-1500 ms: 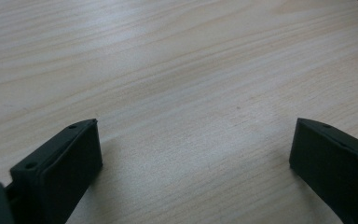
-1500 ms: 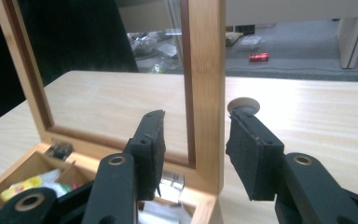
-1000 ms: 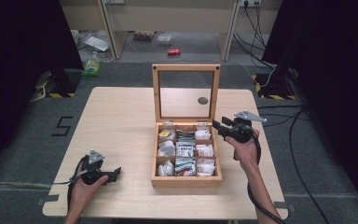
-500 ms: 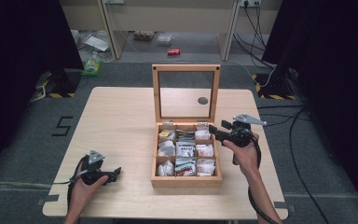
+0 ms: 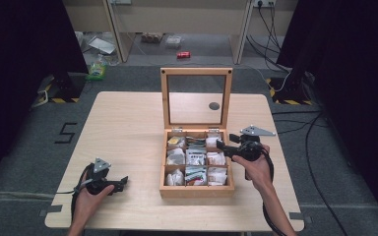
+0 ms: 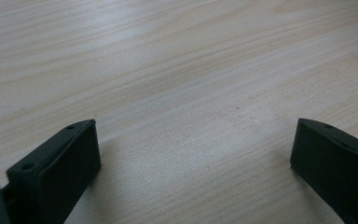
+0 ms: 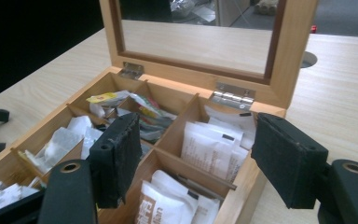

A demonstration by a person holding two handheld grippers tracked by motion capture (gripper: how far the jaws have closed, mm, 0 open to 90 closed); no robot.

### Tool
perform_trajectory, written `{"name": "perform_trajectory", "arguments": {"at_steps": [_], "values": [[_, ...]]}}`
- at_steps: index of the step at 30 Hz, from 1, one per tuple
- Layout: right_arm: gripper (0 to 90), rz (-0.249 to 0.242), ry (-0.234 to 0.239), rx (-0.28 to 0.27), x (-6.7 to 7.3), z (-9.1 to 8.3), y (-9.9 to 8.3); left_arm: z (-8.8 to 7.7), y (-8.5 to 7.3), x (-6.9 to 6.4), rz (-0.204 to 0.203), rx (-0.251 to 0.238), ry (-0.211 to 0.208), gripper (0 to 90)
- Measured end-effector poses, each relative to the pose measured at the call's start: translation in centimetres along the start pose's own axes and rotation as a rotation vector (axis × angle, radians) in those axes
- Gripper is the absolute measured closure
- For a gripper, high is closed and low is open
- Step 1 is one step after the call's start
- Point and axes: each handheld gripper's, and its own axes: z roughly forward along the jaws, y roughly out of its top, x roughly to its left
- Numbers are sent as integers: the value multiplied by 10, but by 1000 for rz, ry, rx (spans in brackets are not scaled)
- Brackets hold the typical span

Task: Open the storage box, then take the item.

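I hold my right gripper (image 5: 225,144) at the right edge of the wooden box (image 5: 197,189), at about 3 o'clock from its centre. Its jaws have just been opening and now stand wide apart, with nothing between the pads; they straddle the right wall of the box. My left gripper (image 5: 122,182) rests low over the table (image 5: 128,128), at about 8 o'clock from the box, also with the jaws apart and empty.

The box sits near the middle of the table, its glass lid (image 5: 197,98) standing upright at the 12 o'clock side on two metal hinges (image 7: 233,95).

The thing I reach for is a white sachet (image 7: 209,147) in the back right compartment, just before my jaws. I judge the sachets to be very light, thin and soft; they bend and crumple easily, and the paper may slip. I think it is best to pinch one by its upper edge, where it stands above its neighbours, and pull straight up.

I count one box, one lid and nine compartments in three rows of three. The sachets overlap too much, so I cannot count them exactly; each compartment seems to hold several.
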Motion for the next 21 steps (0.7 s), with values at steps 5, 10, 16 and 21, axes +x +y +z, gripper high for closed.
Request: {"name": "perform_trajectory", "arguments": {"at_steps": [5,10,16,21], "values": [[333,-22,15,12,6,-2,-1,0,0,0,-1,-1,0,6],[333,-21,21,24,7,-2,-3,0,0,0,-1,-1,0,6],[353,-35,31,20,8,-3,-2,0,0,0,0,0,0,6],[432,-68,44,22,10,-3,-2,0,0,0,-1,-1,1,7]]}}
